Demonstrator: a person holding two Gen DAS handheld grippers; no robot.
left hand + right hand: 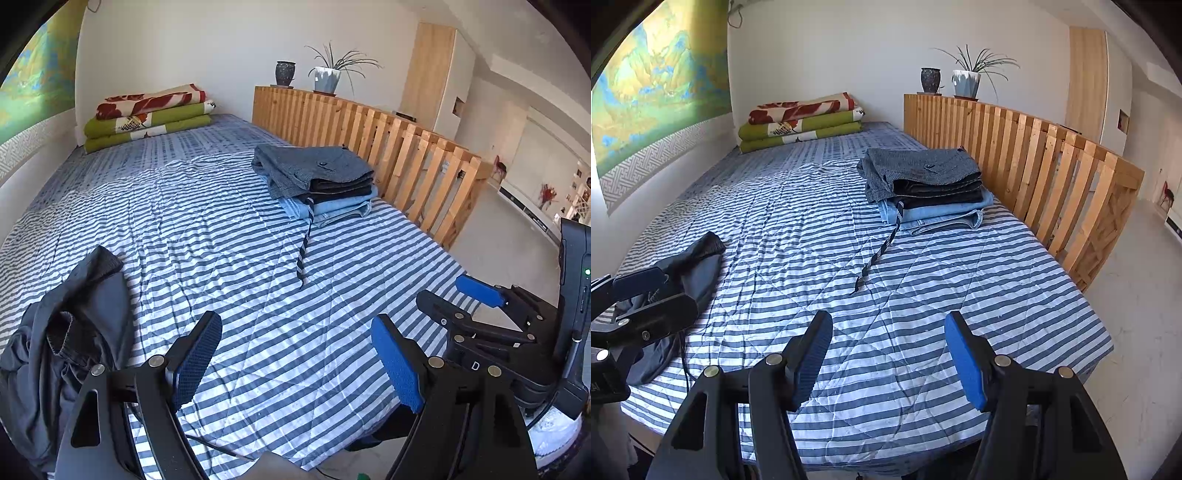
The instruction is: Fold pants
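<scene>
While both grippers hover wide open, empty | left gripper [295, 354] takes dark pants [74, 332] waistband | right gripper [886, 354] pinches opposite side | spread flat on striped bedsheet [923, 295]

Left black two-finger gripper w/ blue pads [295, 360] & right one [888, 360] both tilt downward side by side, jaws apart, nothing between them, left's spread wider.

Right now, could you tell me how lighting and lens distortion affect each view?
Left wrist view: fisheye bows the wooden slat railing; sunlight brightens the striped bedsheet. Right wrist view: same bowing, dark vignette corners, wall painting curved.
</scene>
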